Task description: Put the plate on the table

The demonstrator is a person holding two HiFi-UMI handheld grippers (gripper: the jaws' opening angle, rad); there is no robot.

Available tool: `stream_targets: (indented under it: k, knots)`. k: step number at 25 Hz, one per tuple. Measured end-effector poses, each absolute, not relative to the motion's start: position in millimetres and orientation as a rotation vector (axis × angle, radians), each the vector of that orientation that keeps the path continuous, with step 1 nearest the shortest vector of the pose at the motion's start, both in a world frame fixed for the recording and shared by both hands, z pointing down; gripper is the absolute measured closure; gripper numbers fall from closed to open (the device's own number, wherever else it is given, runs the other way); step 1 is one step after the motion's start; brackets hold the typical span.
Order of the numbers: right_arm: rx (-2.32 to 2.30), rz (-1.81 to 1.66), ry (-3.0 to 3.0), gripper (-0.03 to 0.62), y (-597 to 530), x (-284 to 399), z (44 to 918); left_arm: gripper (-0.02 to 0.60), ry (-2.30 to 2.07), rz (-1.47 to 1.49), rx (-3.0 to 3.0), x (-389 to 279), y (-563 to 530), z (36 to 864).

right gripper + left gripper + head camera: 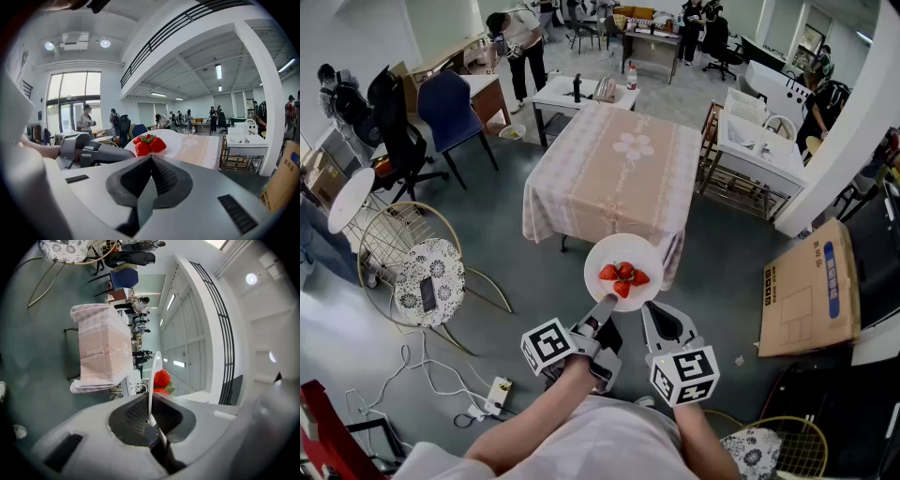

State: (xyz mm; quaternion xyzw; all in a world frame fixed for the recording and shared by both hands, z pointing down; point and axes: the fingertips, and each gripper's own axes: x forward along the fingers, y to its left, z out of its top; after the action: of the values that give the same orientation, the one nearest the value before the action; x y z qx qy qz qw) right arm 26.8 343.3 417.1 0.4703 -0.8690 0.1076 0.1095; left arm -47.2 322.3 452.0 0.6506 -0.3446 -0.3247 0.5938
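A white plate (619, 251) with several strawberries (622, 275) hangs in the air over the floor, just short of the near edge of the table with the pink cloth (614, 169). My left gripper (605, 306) is shut on the plate's near rim. In the left gripper view the plate (153, 376) shows edge-on between the pads, strawberries (161, 378) beyond. My right gripper (649, 311) sits beside it under the plate's near right edge, shut on nothing. The right gripper view shows its closed jaws (151, 159), the plate (178, 140) and strawberries (149, 144) ahead.
A cardboard box (811, 291) stands at the right. At the left is a round wire chair with a patterned cushion (429, 279), and a power strip with cables (495, 392) lies on the floor. White desks (759, 141), a blue chair (450, 108) and people stand further back.
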Motion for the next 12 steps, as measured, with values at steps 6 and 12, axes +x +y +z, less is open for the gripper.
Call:
stream_targets:
  k: [6, 12]
  knots:
    - [1.374, 0.328, -2.568, 0.589, 344, 24, 420, 0.565, -0.794, -0.759, 1.499, -48, 323, 456]
    - [1.379, 0.332, -2.567, 0.589, 346, 13, 421, 0.565, -0.79, -0.759, 1.481, -60, 324, 460]
